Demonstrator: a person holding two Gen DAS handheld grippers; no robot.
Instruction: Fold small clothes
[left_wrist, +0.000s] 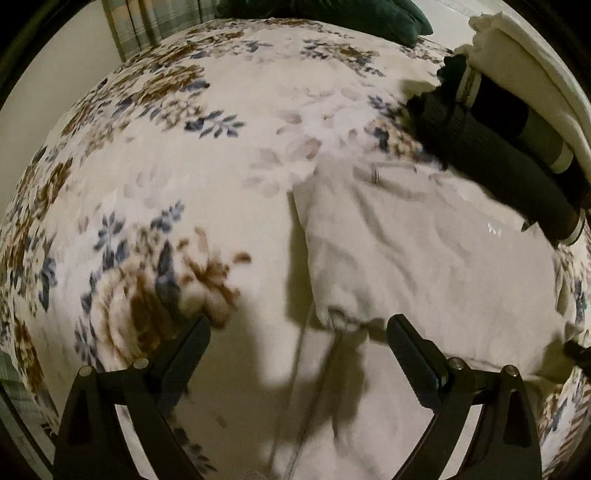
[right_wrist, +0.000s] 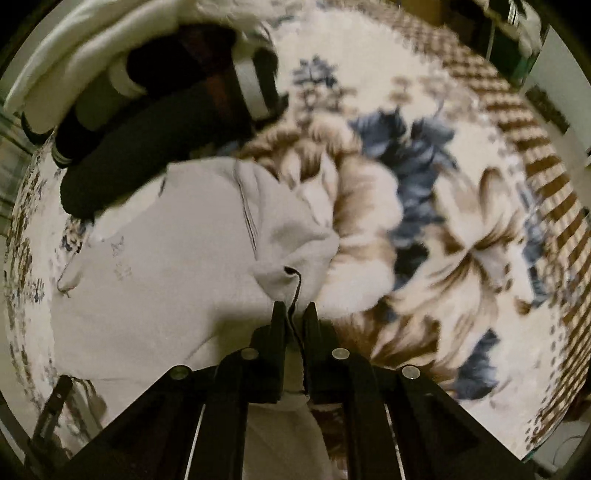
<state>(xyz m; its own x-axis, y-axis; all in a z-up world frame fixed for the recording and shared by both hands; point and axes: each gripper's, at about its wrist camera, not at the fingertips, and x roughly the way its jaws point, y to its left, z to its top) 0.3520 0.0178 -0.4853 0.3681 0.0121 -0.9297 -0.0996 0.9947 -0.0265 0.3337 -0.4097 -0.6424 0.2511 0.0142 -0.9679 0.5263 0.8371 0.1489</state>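
Floral blanket (left_wrist: 155, 155) under pale garment (left_wrist: 424, 258); plaid curtain (left_wrist: 136, 26) behind.

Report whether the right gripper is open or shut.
Shut: the right gripper fingers stand nearly together, pinching the pale garment's corner.

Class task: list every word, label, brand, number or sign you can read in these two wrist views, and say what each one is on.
No text can be read in either view.
White band on the dark sock: dark lettering, too blurred to read.
Small marks on the white garment: a printed motif, not letters as far as the view shows.
Floral blanket: pattern only, no writing.
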